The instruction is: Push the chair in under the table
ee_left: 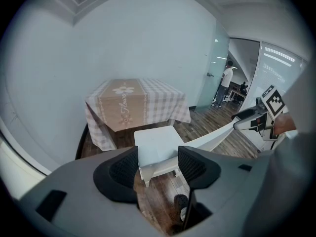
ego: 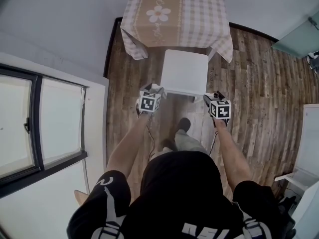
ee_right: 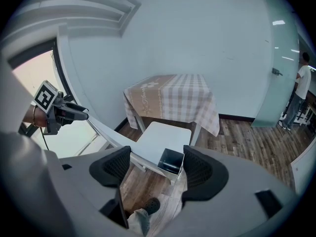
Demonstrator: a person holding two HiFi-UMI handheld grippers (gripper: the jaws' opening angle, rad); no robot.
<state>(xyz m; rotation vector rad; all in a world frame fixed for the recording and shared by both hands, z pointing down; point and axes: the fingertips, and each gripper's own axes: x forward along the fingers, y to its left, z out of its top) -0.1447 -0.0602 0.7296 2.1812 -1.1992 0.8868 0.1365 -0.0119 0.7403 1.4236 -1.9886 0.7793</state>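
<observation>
A white chair (ego: pixel 184 71) stands in front of a table (ego: pixel 174 14) covered with a checked cloth, its seat's far edge at the cloth's hem. My left gripper (ego: pixel 156 90) is at the left end of the chair's back rail (ee_left: pixel 217 132). The rail end fills the gap between both pads, which close on it. My right gripper (ego: pixel 210 98) is at the rail's right end. The rail's hollow square end (ee_right: pixel 171 161) sits between its jaws, close to the right pad. I cannot tell whether those pads press on it.
The floor is wood plank (ego: pixel 259 83). A white wall and a window (ego: pixel 45 123) run along the left. A glass partition (ego: pixel 299 39) and white furniture (ego: pixel 306 153) are at the right. A person (ee_left: pixel 227 85) stands far off by the glass door. My own feet (ego: pixel 182 126) are just behind the chair.
</observation>
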